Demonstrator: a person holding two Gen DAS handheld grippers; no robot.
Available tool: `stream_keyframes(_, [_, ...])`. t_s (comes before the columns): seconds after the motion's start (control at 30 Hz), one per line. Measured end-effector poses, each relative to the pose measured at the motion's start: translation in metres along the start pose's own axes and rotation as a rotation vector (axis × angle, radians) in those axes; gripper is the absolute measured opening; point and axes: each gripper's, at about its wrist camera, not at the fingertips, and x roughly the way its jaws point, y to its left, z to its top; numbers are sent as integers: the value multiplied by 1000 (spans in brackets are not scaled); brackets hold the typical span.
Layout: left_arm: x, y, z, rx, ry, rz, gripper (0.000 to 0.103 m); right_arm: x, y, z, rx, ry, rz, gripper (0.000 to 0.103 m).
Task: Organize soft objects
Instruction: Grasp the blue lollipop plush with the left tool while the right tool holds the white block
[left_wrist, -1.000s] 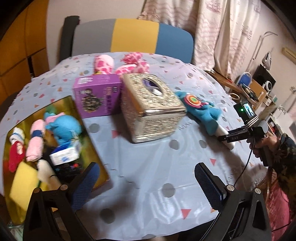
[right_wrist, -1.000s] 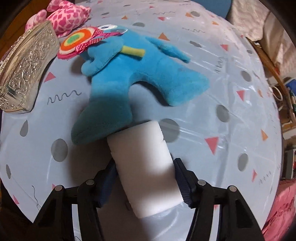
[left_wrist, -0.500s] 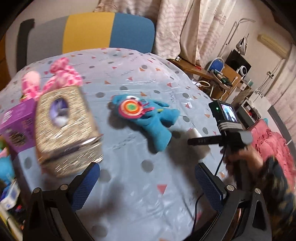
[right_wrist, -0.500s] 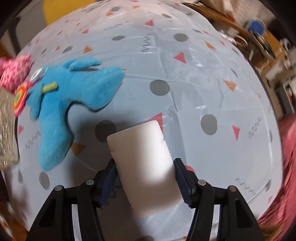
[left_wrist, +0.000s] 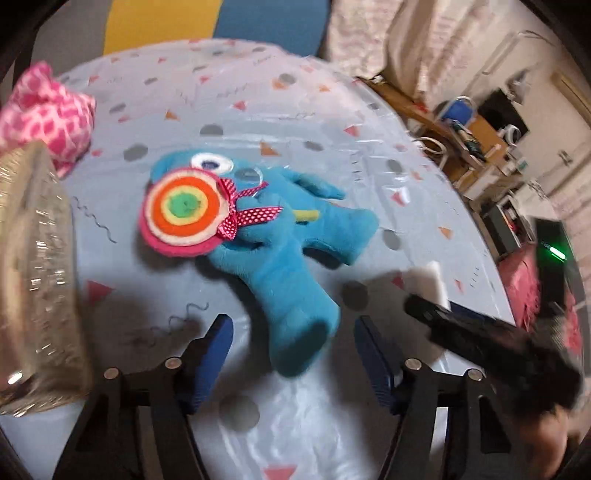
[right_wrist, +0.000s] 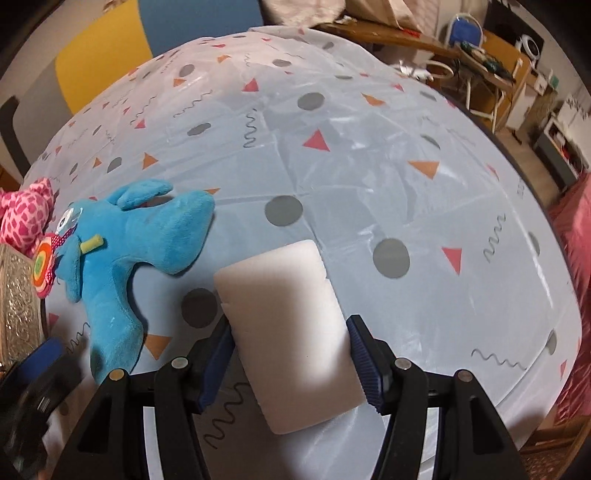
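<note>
A blue plush toy (left_wrist: 280, 236) with a striped round lollipop and red bow lies on the patterned tablecloth. My left gripper (left_wrist: 293, 350) is open, its blue fingers on either side of the toy's near leg, just above it. My right gripper (right_wrist: 291, 354) is shut on a white sponge block (right_wrist: 288, 332) and holds it above the table, right of the plush toy (right_wrist: 129, 251). The sponge (left_wrist: 428, 280) and right gripper body also show at the right of the left wrist view.
A silver embossed tissue box (left_wrist: 33, 280) stands left of the toy. A pink spotted plush (left_wrist: 48, 114) lies behind it. The round table (right_wrist: 369, 147) has a light blue cloth. A chair, desk and clutter stand beyond its far edge.
My left gripper has swung right and closed in on the blue plush toy, now straddling its leg. My right gripper has drawn back to the right with the sponge, away from the toy.
</note>
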Motion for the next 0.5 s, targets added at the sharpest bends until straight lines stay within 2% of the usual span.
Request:
stream_keyframes(0.2, [32,4,15,-76,-32,37,70,2,0,1,-15,-18,11,62])
stream_keyframes(0.27, [41,2,20,-74,-37,60,78,3,2,2,-26,-14,15,62])
stream_keyframes(0.33, [51,1,24,-61,-38,100,80,3,5,2,-39,-14,18,62])
stream_keyframes(0.4, [59,1,25,-50,-15,114,78,5,7,3,-48,-10,21,62])
stream_keyframes(0.43, [58,-1,26,-28,-22,120,59,6,7,3,-49,-6,28,62])
stream_keyframes(0.47, [56,-2,25,2,-16,129,51,7,7,4,-51,-3,31,62])
stream_keyframes(0.5, [54,-1,23,18,-5,120,48,8,8,4,-55,0,37,62])
